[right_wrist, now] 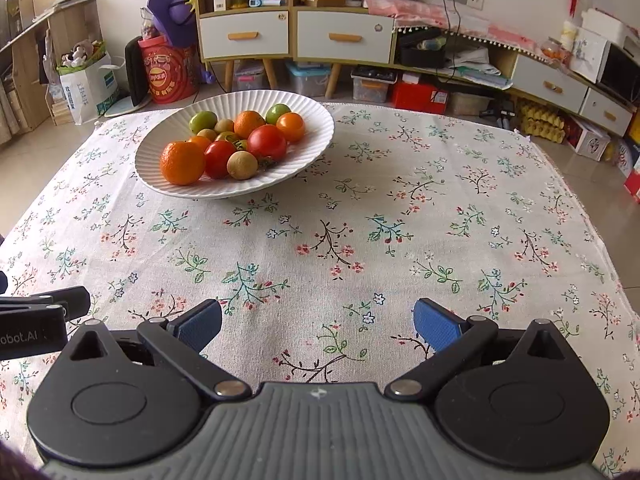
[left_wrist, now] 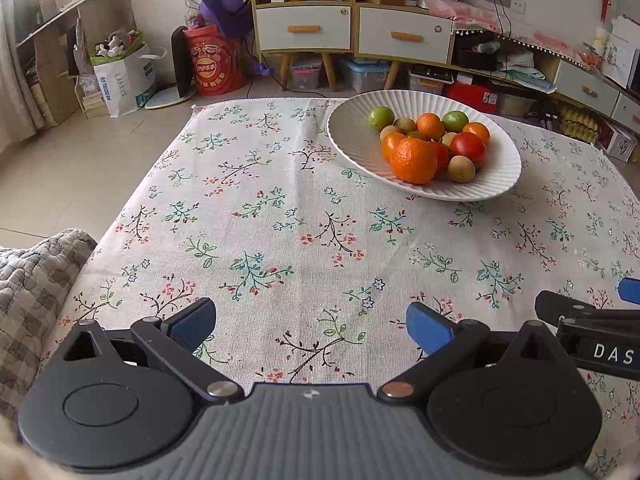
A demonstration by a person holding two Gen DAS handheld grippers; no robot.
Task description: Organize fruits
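A white ribbed bowl (left_wrist: 356, 136) stands on the floral tablecloth, far right in the left wrist view and far left in the right wrist view (right_wrist: 160, 152). It holds several fruits: a big orange (left_wrist: 414, 160) (right_wrist: 182, 163) at the front, red tomatoes (left_wrist: 467, 147) (right_wrist: 267, 142), green fruits (left_wrist: 381, 118) (right_wrist: 202, 121) and small brown ones (right_wrist: 242, 165). My left gripper (left_wrist: 312, 326) is open and empty, low over the cloth near the front. My right gripper (right_wrist: 318, 322) is open and empty, beside the left one.
The floral cloth (left_wrist: 280, 220) covers the table. A quilted cushion (left_wrist: 36, 272) lies at the front left. Behind the table stand cabinets with drawers (left_wrist: 304, 28), a red tub (left_wrist: 214, 60), storage boxes and a paper bag on the floor.
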